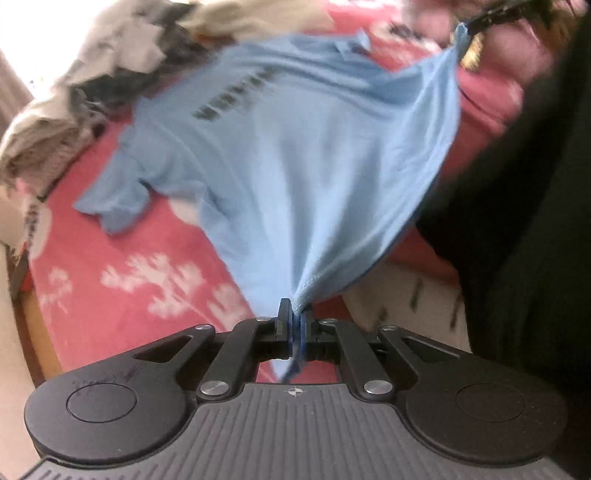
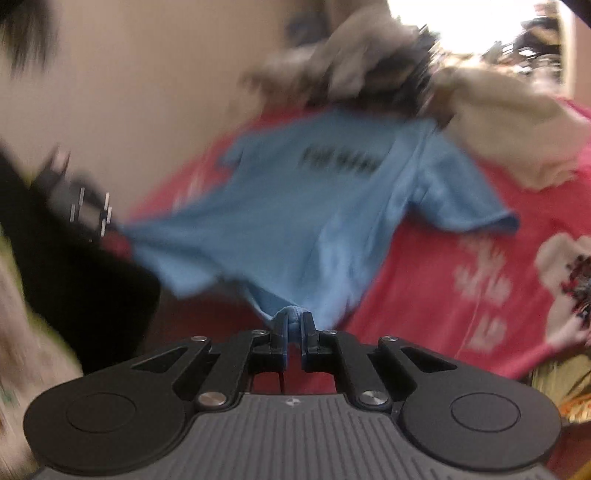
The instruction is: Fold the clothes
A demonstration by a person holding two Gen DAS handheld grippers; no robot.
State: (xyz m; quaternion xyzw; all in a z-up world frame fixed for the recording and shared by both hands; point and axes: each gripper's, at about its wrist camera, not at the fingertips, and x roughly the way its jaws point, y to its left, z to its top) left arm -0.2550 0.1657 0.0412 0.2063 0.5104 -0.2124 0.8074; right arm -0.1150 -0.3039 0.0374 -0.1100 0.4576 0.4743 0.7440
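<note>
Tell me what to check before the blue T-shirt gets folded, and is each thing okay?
1. Left gripper pinches the blue T-shirt: ok, cloth is clamped between its shut jaws.
2. Right gripper pinches another part of the hem: ok, a bunched bit of cloth sits between its jaws.
3. Hem pulled out between both grippers: ok, it stretches across.
4. Shirt lies smooth: not ok, the near part is lifted and creased.
5. Sleeves spread flat on the red blanket: cannot tell, the pictures are blurry.
6. Folding room free: not ok, the pile of other clothes crowds the collar end.

Beige wall (image 2: 129, 92), bright window (image 2: 480, 26) (overexposed)
</note>
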